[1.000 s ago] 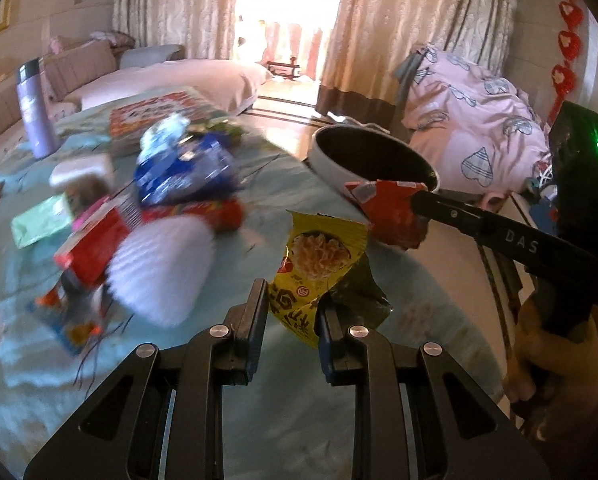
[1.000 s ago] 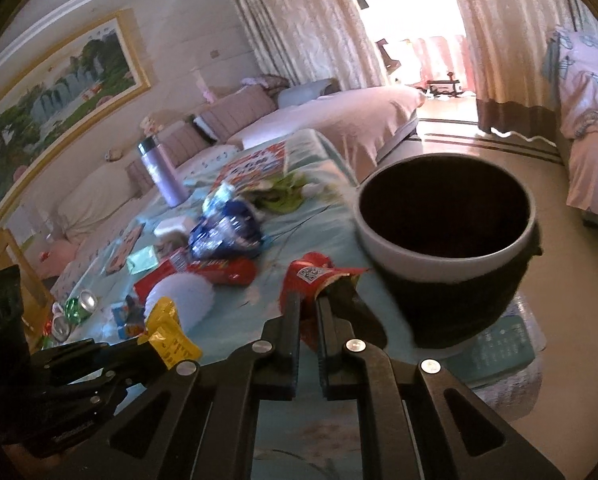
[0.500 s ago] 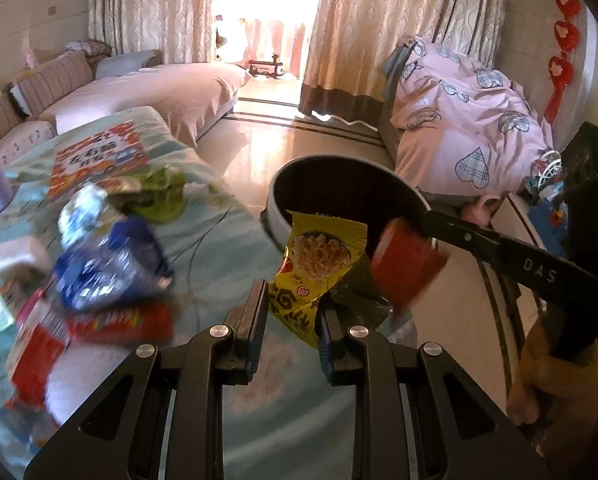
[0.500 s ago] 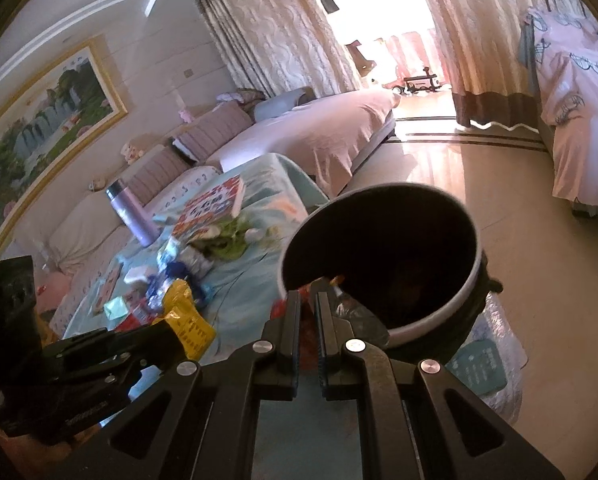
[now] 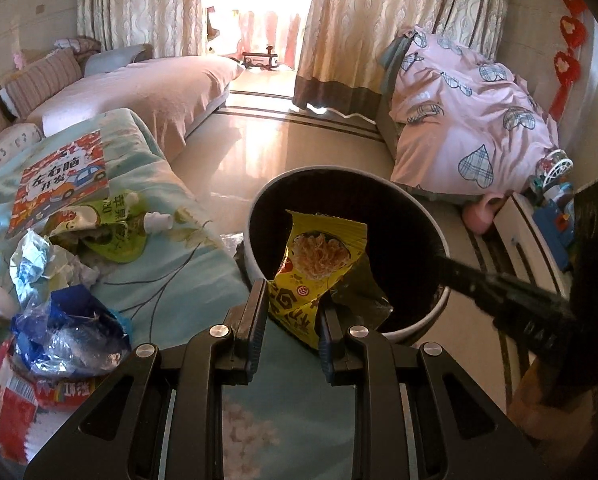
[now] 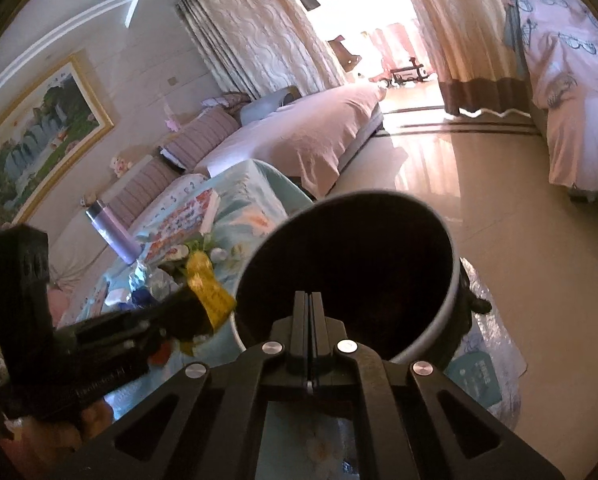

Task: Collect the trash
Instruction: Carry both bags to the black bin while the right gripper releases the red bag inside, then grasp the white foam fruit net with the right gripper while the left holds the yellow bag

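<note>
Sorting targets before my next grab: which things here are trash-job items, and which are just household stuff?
Job:
yellow noodle wrapper in left gripper
trash bin
green pouch
blue wrapper
red wrapper

Lying about:
children's book
purple bottle

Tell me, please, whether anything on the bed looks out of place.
Yes: trash litters the bed cover: a green pouch, crumpled blue plastic bag and red wrapper beside a children's book.

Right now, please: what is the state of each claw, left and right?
Left claw: closed on the yellow noodle wrapper, at the bin.
Right claw: closed, fingers together, nothing visible between them, above the bin.
</note>
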`<state>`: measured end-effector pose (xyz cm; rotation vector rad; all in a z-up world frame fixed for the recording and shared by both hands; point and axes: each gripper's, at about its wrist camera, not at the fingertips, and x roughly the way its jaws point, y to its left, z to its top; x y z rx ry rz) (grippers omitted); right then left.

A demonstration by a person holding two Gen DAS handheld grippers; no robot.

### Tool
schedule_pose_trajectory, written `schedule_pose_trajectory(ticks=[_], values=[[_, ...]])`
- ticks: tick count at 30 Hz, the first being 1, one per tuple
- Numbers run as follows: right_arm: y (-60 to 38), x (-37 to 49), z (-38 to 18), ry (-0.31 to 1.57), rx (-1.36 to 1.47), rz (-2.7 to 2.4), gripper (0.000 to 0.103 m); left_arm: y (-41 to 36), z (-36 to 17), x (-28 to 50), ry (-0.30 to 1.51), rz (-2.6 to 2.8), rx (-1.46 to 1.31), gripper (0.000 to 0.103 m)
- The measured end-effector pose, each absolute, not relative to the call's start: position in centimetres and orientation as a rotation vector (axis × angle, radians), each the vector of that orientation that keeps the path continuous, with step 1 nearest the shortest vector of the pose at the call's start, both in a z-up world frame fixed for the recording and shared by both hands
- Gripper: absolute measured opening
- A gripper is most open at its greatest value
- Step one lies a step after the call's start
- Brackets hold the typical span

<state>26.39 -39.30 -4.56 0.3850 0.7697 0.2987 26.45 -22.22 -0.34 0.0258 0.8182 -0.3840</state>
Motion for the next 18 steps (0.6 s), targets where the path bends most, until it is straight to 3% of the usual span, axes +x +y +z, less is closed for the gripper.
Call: schedule_pose_trajectory(ticks=[8, 9, 14, 16, 18], values=[[-38.5, 24.5, -4.5, 0.778, 0.397, 0.346, 0.001, -18.5, 0.8, 23.3, 0.780, -0.357, -0.009, 0.021], [-37.9, 24.3, -4.5, 0.783, 0.403, 0.366, 0.006, -17.6, 1.0, 22.7, 0.777, -0.349, -0.021, 0.021], [-33.7, 22.6, -5.1, 0.816, 0.441, 0.488, 0.009, -12.9, 1.7, 19.4, 0.746, -0.280, -0.045, 0.021], [-31.9, 22.1, -5.5, 0.830, 0.450, 0.526, 0.019, -10.6, 1.8, 18.2, 0.738, -0.241, -0.050, 0.021], [-29.7, 21.6, -5.8, 0.846, 0.447, 0.567, 0.038, -8.3, 1.7, 17.2, 0.737, -0.204, -0.066, 0.021]])
